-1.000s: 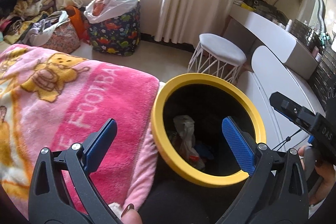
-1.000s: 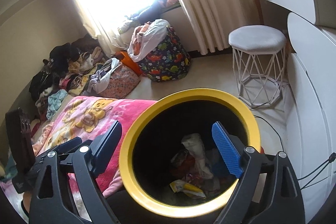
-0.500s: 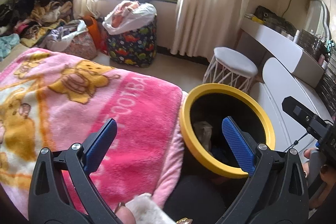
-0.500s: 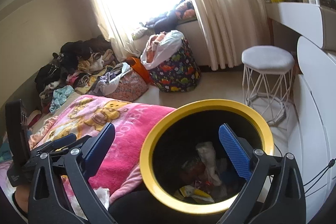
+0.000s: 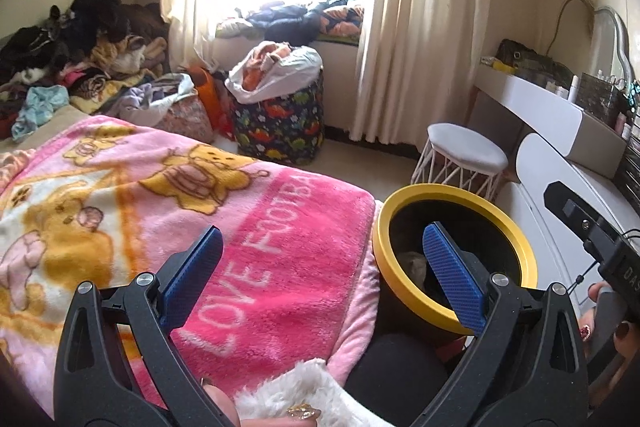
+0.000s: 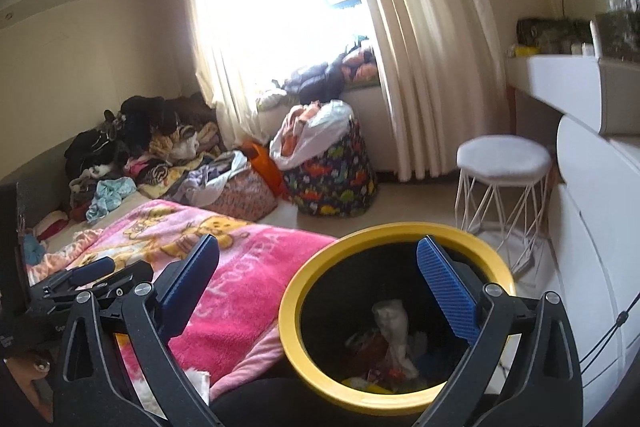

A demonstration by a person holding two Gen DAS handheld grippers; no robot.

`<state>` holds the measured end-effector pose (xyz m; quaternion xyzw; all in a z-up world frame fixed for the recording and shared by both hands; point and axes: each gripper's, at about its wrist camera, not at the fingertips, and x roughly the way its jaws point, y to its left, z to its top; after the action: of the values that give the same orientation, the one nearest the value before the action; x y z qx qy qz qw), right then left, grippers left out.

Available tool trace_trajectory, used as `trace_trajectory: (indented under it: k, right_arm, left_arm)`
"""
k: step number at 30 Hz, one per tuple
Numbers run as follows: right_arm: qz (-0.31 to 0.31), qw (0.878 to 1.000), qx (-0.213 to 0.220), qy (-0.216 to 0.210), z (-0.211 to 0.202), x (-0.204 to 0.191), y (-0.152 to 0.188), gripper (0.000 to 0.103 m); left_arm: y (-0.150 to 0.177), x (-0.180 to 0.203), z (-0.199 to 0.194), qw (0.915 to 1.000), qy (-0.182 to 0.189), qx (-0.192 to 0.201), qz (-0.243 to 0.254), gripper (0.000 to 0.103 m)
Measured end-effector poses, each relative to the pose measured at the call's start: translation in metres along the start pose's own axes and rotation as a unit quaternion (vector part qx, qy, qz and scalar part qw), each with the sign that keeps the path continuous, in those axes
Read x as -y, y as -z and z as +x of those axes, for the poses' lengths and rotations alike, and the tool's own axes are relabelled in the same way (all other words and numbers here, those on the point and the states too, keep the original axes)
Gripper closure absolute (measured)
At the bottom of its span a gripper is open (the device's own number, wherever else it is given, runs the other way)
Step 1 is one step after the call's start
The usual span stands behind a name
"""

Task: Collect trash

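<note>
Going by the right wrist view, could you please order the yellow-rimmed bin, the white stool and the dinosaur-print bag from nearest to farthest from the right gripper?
From the right gripper:
1. Yellow-rimmed bin, directly below the open jaws.
2. White stool, on the floor beyond the bin, to the right.
3. Dinosaur-print bag, by the curtain, left of the stool.
The stool and bag are nearly level in depth, so their order is uncertain.

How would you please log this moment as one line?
left tongs: open, empty, over pink blanket | right tongs: open, empty, above yellow-rimmed bin | trash: inside bin

Both wrist views: shared bin [image 5: 454,255], blanket [image 6: 240,291].
</note>
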<state>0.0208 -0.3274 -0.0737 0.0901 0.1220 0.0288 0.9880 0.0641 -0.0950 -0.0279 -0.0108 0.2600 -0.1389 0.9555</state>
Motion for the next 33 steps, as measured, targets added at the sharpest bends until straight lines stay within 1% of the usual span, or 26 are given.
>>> trace_trajectory:
  k: [5,8,21,33]
  right_arm:
    - [-0.039,0.998,0.045,0.008,-0.013,-0.01,0.005,0.006]
    - [-0.046,0.997,0.055,0.011,-0.015,-0.011,0.006,0.006]
    - [-0.043,0.997,0.062,0.036,-0.018,-0.008,0.008,0.006]
    - [-0.043,0.996,0.065,0.042,-0.019,-0.008,0.01,0.006]
  left_arm:
    - [0.003,-0.002,-0.009,0.9998,-0.006,0.018,0.005,0.011]
    - [0.006,-0.001,-0.012,0.9997,-0.006,0.021,0.005,0.011]
    - [0.01,0.002,-0.014,0.9996,-0.001,0.029,0.009,0.011]
    - [0.009,0.005,-0.016,0.9993,-0.002,0.036,0.011,0.011]
